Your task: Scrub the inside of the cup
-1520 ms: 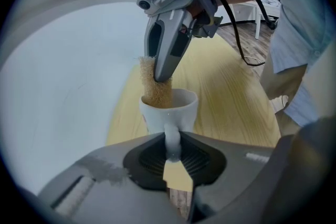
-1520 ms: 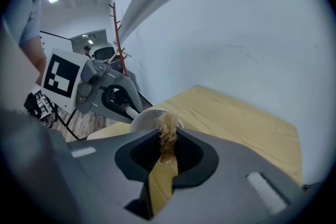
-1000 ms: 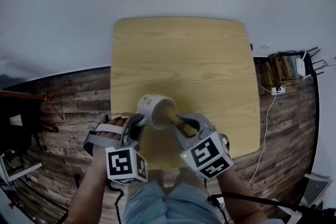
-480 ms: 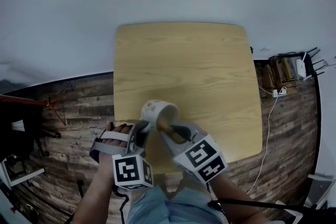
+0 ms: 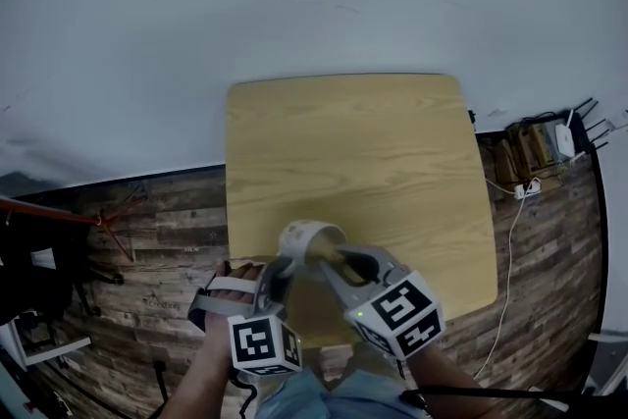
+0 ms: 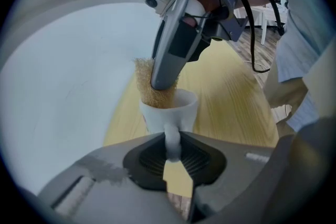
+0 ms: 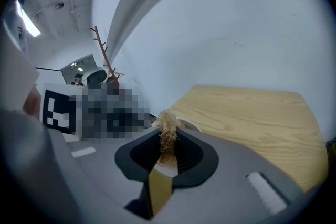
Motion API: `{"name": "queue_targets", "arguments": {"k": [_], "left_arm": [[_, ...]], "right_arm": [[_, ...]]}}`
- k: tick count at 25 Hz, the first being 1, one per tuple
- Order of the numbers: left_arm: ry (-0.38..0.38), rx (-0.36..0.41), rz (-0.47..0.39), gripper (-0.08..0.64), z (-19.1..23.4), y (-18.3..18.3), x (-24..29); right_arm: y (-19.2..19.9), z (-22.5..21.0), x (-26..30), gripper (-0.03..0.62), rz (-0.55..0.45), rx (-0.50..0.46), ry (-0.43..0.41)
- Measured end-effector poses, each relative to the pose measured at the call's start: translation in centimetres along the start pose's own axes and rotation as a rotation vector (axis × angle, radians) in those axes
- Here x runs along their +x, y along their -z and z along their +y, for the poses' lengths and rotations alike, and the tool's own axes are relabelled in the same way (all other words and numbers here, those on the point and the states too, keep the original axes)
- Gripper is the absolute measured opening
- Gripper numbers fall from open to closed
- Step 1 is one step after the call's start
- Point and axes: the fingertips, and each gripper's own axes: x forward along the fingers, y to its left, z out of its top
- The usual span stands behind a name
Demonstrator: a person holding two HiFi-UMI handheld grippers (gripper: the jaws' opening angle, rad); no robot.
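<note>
Step in hand: scrubbing; the scrubber (image 6: 149,89) is seated in the mouth of the cup (image 6: 169,113).
Left gripper (image 6: 172,148): jaws are closed on the handle (image 6: 172,136).
Right gripper (image 7: 167,145): jaws are clamped on the scrubber.
Cup location: held above the near edge of the table (image 5: 392,142).
Next move (judged): the scrubber is to be worked round the inner wall.

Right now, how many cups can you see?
1. The cup is held by its handle in the left gripper, over the table's near part, with the scrubber in the right gripper poking inside it. None seems hidden.
</note>
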Motion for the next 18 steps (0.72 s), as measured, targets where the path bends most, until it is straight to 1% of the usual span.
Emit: {"name": "queue_targets", "arguments": {"k": [3, 8, 11, 13, 18], "left_arm": [[-0.001, -0.018, -0.010, 0.067, 0.1, 0.2, 0.2], [0.018, -0.132, -0.043, 0.067, 0.0, 1.0, 0.3], [0.024, -0.222, -0.067, 0.067, 0.0, 1.6, 0.4], [0.024, -0.283, -0.090, 0.067, -0.1, 1.9, 0.5], [0.047, -0.487, -0.171, 0.069, -0.4, 3.3, 1.0]], "right_arm": [[-0.8, -0.6, -0.8, 0.057, -0.026, 0.012, 0.013], [-3.1, -1.7, -2.7, 0.057, -0.111, 0.008, 0.054], [-4.5, -2.5, -3.7, 0.057, -0.154, -0.010, 0.078], [-4.7, -2.9, -4.2, 0.057, -0.167, -0.019, 0.092], [-4.0, -2.9, -4.5, 0.057, -0.169, -0.024, 0.098]]}}
